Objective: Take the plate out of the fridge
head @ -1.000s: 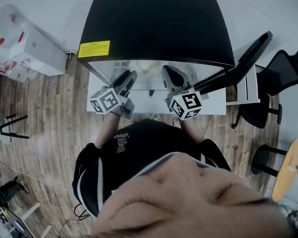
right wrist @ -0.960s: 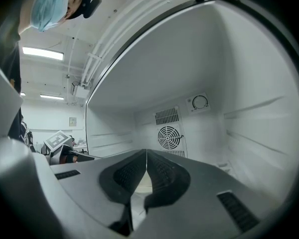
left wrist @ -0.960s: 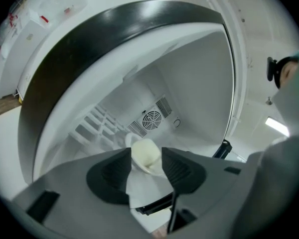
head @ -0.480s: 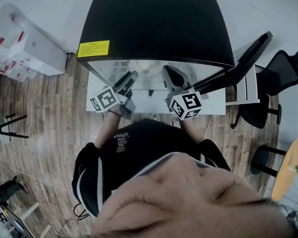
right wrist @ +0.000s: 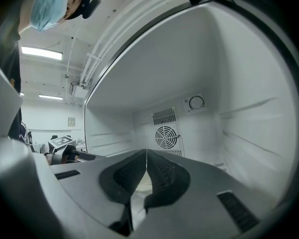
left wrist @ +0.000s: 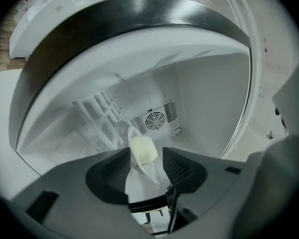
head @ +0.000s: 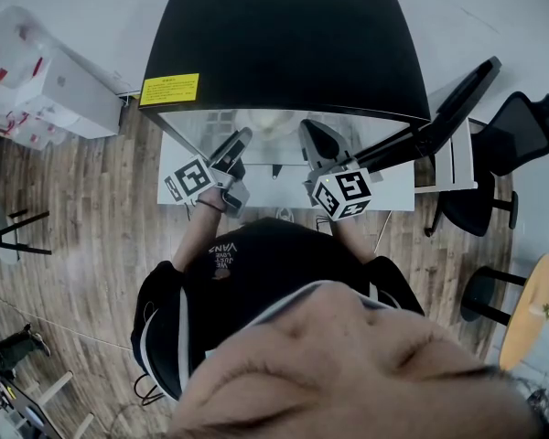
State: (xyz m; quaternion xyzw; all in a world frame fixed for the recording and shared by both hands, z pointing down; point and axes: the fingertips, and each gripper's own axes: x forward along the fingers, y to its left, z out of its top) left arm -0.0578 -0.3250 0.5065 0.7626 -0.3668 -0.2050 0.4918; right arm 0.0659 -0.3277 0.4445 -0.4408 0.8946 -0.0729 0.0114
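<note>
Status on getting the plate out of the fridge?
Done: the black-topped white fridge is open, with its black door swung aside, and both tools reach in. In hand: the left tool, whose jaws have just been opening, frames the white plate with something pale yellow on it. The pads are not on it. The right tool is shut and empty. Left: grip the plate and bring it out.

Black fridge [head: 284,35], yellow label [head: 170,89], door [head: 462,94] open at right, my left gripper [head: 241,138], jaws just opened, their gap indistinct from above, my right gripper [head: 308,128] beside it, both at the opening.
</note>
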